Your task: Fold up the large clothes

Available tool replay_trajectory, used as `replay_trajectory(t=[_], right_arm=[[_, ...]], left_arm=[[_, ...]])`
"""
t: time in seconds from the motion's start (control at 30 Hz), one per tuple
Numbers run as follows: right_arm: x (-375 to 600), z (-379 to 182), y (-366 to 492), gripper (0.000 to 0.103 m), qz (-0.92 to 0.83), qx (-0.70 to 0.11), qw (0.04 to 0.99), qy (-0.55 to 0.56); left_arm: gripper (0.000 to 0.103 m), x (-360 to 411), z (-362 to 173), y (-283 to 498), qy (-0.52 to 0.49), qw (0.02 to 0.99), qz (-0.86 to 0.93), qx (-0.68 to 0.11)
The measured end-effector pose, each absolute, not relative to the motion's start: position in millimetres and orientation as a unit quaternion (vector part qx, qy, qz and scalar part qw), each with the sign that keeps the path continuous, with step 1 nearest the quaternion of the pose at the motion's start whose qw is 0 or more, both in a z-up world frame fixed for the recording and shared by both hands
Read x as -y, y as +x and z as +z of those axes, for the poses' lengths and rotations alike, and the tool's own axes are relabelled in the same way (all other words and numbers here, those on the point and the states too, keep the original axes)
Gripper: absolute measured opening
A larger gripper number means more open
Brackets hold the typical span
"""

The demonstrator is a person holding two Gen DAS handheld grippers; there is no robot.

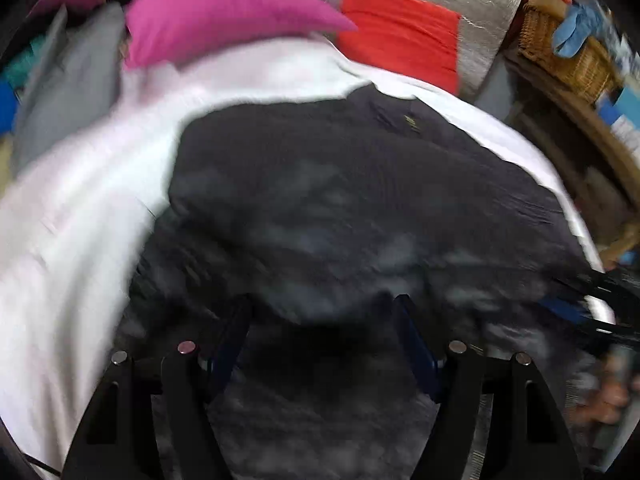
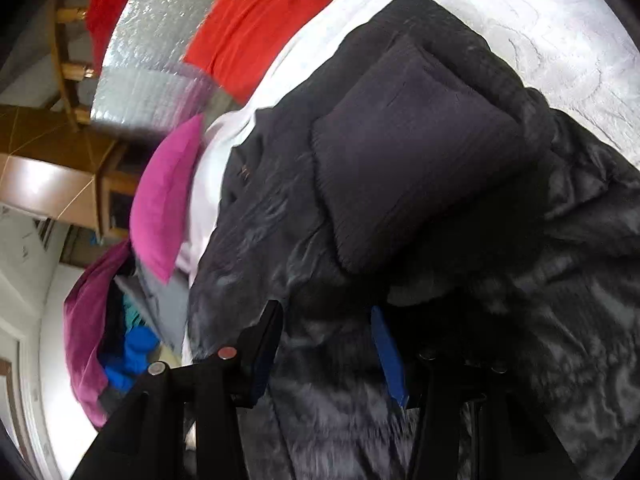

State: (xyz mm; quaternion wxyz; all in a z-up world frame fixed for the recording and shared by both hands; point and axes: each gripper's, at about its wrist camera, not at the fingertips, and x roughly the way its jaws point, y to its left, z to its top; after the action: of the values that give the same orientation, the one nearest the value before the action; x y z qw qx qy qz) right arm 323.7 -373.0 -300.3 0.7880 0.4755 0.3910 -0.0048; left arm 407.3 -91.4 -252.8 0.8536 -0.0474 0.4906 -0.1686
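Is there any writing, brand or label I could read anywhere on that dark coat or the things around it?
None can be read.
A small yellowish mark on the dark coat, near its upper edge: too small and blurred to tell whether it is lettering.
The same mark in the right wrist view: only a faint speck.
The pink cushion and the red cloth: no writing visible.

Left tool [image 1: 322, 308] and right tool [image 2: 326, 316] both angled downward, jaws apart.

No readable text; the dark jacket [image 1: 360, 184] bears a small, perhaps embroidered, blurred mark.
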Motion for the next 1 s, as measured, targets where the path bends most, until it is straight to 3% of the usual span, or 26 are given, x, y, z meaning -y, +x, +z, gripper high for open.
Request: replay_trajectory(t=[0.17, 0.27, 0.5, 0.57, 0.63, 0.7, 0.83, 1.0], right_arm=[[371.3, -299.9, 327.0, 0.047, -0.021, -0.36, 0.804, 0.472], [375.8, -296.3, 326.9, 0.037, -0.034, -0.35, 0.814, 0.462], [374.6, -295.0, 324.1, 0.037, -0.035, -0.348, 0.81, 0.471], [376.9, -295.9, 323.4, 0.04, -0.032, -0.348, 0.806, 0.478], [376.8, -295.6, 324.2, 0.04, -0.03, -0.345, 0.81, 0.474], [374.9, -294.0, 324.7, 0.038, -0.028, -0.343, 0.817, 0.461], [367.8, -271.6, 319.0, 0.028, -0.027, -0.314, 0.852, 0.418], [363.2, -266.7, 320.8, 0.028, -0.033, -0.313, 0.864, 0.393]], left_arm=[[0.074, 77.9, -265.6, 418.6, -0.138, 0.819, -0.187, -0.525], [0.074, 62.1, -265.2, 430.0, -0.186, 0.82, -0.164, -0.516], [0.073, 46.9, -272.5, 448.2, -0.233, 0.819, -0.147, -0.504], [0.066, 51.0, -270.1, 450.0, -0.222, 0.827, -0.145, -0.495], [0.038, 57.2, -268.7, 459.4, -0.2, 0.838, -0.135, -0.489], [0.029, 56.7, -268.8, 461.2, -0.202, 0.842, -0.137, -0.48], [0.022, 52.5, -253.6, 456.1, -0.198, 0.857, -0.154, -0.451], [0.023, 51.1, -259.1, 456.2, -0.18, 0.854, -0.146, -0.466]])
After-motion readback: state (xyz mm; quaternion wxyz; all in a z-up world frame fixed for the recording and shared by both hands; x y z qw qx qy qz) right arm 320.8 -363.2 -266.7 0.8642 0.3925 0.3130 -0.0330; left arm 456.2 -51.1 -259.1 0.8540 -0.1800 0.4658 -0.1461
